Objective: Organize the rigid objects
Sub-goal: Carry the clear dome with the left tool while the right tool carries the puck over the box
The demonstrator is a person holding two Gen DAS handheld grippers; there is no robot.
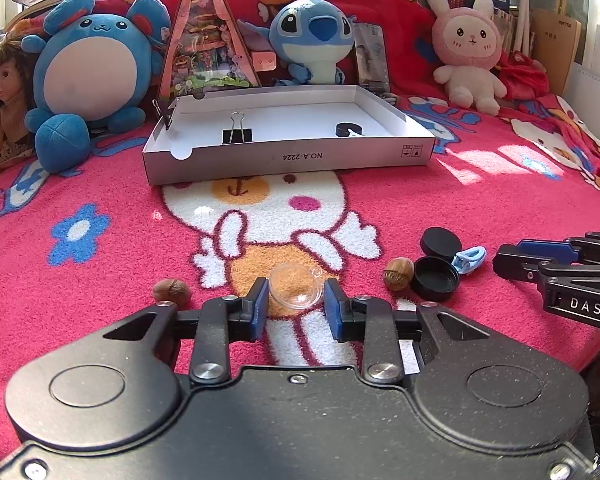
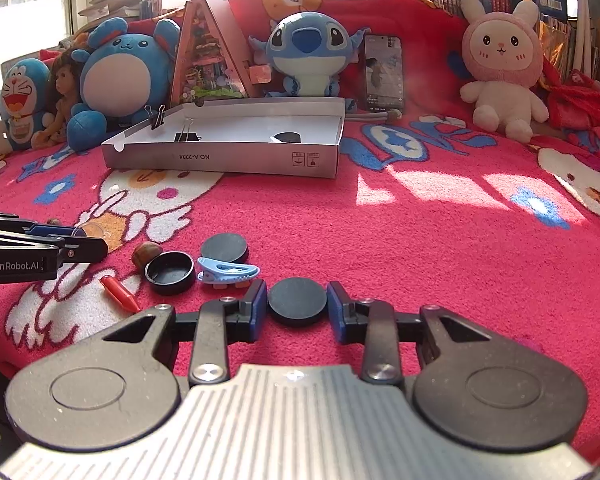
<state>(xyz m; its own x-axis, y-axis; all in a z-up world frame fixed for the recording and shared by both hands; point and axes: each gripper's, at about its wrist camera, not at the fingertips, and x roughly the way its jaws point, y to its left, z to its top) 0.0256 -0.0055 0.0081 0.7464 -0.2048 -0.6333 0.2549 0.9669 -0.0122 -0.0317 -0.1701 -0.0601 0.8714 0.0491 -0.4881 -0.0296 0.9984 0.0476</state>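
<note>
2 nuts (image 1: 398,273), 3 black caps (image 2: 297,300), 2 binder clips (image 1: 237,133).

Box (image 1: 288,158) reads "NO.A-2224"; left hand-held gripper (image 2: 14,266), "GenRobot.AI".

We see a pink blanket (image 2: 420,240) patterned with white cartoon cats and blue flowers, a grey box (image 1: 288,158) with a white inside, black caps (image 2: 297,302), a pale blue clip (image 2: 226,271), a red cone (image 2: 120,298), brown nuts (image 1: 398,273) and a clear dome (image 1: 296,288).
</note>
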